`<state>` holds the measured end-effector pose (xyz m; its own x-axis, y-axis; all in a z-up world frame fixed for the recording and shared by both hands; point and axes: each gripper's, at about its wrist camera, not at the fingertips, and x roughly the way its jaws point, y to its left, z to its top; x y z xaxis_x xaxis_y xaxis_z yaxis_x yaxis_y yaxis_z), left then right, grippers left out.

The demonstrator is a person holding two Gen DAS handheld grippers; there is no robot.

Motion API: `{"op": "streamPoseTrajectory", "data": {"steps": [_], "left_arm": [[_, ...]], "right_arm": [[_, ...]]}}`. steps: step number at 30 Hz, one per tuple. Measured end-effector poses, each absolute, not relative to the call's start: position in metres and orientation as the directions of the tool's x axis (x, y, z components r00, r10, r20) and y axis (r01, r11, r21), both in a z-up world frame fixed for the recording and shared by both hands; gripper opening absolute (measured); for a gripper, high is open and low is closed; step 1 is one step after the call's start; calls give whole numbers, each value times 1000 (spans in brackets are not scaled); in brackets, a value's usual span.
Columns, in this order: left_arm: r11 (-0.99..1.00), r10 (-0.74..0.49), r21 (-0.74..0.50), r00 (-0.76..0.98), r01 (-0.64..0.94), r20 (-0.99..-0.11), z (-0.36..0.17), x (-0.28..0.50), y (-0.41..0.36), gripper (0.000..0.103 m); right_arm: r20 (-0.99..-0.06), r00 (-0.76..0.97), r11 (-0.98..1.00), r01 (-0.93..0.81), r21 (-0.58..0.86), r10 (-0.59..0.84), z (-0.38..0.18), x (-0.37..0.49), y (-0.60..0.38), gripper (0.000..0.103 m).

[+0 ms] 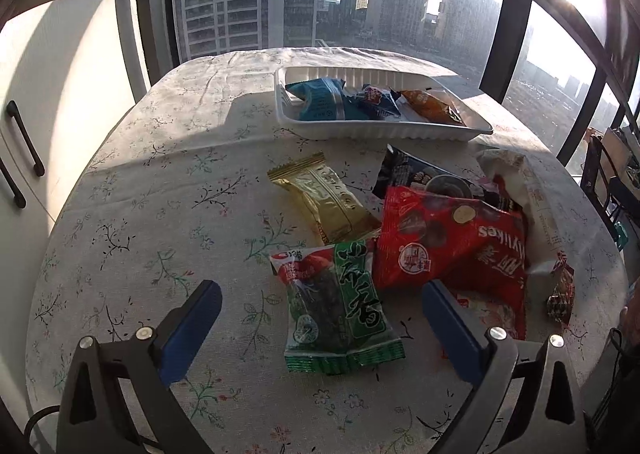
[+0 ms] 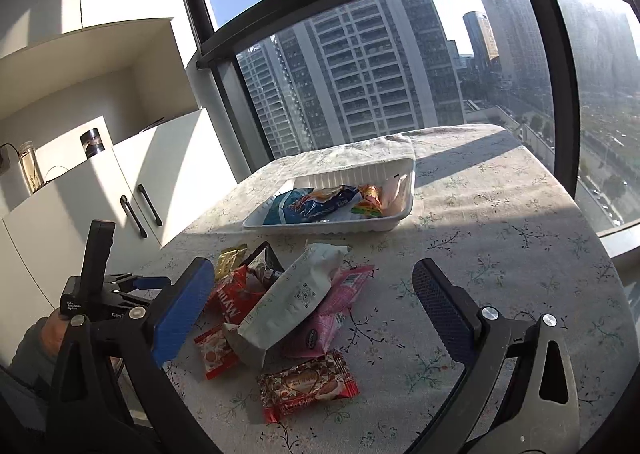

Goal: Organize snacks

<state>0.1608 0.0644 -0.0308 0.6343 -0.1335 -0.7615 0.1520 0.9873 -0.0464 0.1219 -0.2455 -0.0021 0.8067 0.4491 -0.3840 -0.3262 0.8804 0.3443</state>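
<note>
A white tray [image 1: 380,132] at the far side of the table holds blue packets [image 1: 320,102] and an orange one [image 1: 432,106]. Loose snacks lie nearer. My left gripper [image 1: 320,294] is open above a green packet [image 1: 340,318], its fingers either side and clear of it. Beyond are a gold packet [image 1: 324,194], a red Mylikes bag [image 1: 448,238] and a black packet [image 1: 416,174]. My right gripper [image 2: 312,270] is open and empty over a white bag [image 2: 288,302] on a pink packet [image 2: 344,298]. A red heart-print packet [image 2: 308,386] lies closest.
A flowered cloth covers the round table [image 2: 500,214]. White cabinets with black handles [image 2: 140,210] stand on the left and tall windows [image 2: 360,74] behind. A small red packet [image 2: 216,350] lies by the white bag. A person's hand [image 2: 52,334] holds the left tool.
</note>
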Motion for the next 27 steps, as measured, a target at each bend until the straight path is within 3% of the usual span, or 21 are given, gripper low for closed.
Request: {"op": "streamPoseTrajectory", "data": {"steps": [4,10,19,27], "left_arm": [[990,-112,-36,626,133,-772,-32,163,69,84],[988,-105,-13,605,155,-789,-38,167,60,80],[985,-97,6,576,175,-812,-45,174,56,54],[984,-106,0,575,180,-811,-43,175,62,42]], "right_arm": [[-406,789,873,-320,368,461,-21,122,-241,101],[-427,772,871,-335,359,472,-30,129,-230,101],[-439,764,873,-342,347,474,-28,134,-222,101],[-447,757,872,-343,349,476,-28,135,-221,101]]}}
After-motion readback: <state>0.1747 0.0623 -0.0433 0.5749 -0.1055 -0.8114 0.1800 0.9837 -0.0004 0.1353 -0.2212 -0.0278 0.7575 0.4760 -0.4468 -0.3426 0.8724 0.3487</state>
